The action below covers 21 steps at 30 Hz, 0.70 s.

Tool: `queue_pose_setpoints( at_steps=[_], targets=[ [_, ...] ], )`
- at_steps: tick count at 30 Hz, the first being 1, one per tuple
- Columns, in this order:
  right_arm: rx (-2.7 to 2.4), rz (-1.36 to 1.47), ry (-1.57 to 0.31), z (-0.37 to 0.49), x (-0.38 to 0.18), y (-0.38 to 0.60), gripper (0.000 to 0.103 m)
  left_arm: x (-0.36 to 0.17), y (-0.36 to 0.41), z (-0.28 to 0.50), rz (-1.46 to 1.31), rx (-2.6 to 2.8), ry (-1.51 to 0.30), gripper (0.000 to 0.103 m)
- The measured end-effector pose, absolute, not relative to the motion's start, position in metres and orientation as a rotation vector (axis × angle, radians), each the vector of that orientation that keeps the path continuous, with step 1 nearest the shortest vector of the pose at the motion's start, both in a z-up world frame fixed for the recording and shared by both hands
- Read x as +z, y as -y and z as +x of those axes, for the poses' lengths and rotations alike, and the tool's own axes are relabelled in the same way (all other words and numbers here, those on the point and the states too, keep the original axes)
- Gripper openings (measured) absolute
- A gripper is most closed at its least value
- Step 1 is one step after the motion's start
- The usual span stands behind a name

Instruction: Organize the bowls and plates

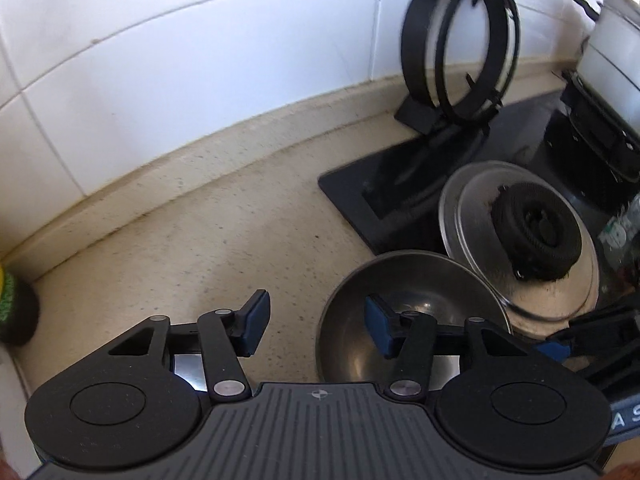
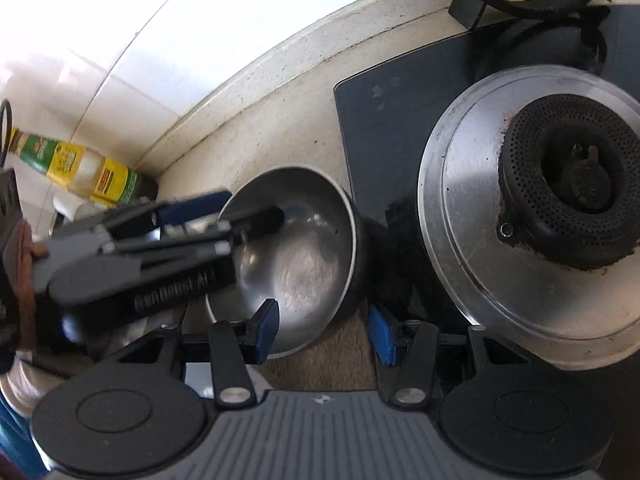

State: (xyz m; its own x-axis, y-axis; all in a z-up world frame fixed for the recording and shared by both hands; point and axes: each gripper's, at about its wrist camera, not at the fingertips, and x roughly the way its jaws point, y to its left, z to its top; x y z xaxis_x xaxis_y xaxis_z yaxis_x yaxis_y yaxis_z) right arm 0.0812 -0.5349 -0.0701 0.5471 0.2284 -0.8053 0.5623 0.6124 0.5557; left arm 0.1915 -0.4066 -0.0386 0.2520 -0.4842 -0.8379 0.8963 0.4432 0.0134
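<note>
Bowl (image 1: pixel 408 312) sat on the beige counter (image 1: pixel 200 248), just left of the black stove (image 1: pixel 360 192), rim up and nothing in it that we could see. Steel, shiny inside, dark outer wall in the right wrist view.

Left gripper (image 1: pixel 316 330) was over the bowl's left edge. Its jaws stood apart: one blue pad above bare counter, the other over the bowl's inside. We saw no pad pressing on the rim. In the right wrist view that gripper reached in from the left, one finger over the bowl's inside and one outside the rim; it was blurred there.

Right gripper (image 2: pixel 324 330) was at the bowl's near right side, jaws also apart. Left pad (image 2: pixel 266 328) overlapped the near rim, right pad was outside the bowl over counter. We could not tell whether the left pad touched the rim. Nothing was pinched.

Burner (image 2: pixel 568 196) sat on a round steel plate (image 2: pixel 480 260) on the stove, just right of the bowl. A pan support (image 1: pixel 460 52) leaned upright against the white tile wall (image 1: pixel 160 60) behind the stove. A bottle (image 2: pixel 80 168) with a yellow-green label stood in the corner, left of the bowl.
</note>
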Motion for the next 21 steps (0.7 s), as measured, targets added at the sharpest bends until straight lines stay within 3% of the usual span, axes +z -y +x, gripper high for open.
queue_pose_setpoints(
  at_steps=[7,9,21],
  targets=[
    [-0.225,0.916,-0.995,0.084,-0.072,0.535,0.053,-0.045,0.409,0.19,0.562,-1.032,-0.917,0.05],
    [-0.218,0.908,-0.994,0.085,-0.07,0.536,0.053,-0.042,0.409,0.189,0.557,-1.041,-0.916,0.042],
    [-0.208,0.958,-0.973,0.08,-0.081,0.534,0.053,-0.039,0.407,0.18,0.573,-1.038,-0.888,0.043]
  ],
)
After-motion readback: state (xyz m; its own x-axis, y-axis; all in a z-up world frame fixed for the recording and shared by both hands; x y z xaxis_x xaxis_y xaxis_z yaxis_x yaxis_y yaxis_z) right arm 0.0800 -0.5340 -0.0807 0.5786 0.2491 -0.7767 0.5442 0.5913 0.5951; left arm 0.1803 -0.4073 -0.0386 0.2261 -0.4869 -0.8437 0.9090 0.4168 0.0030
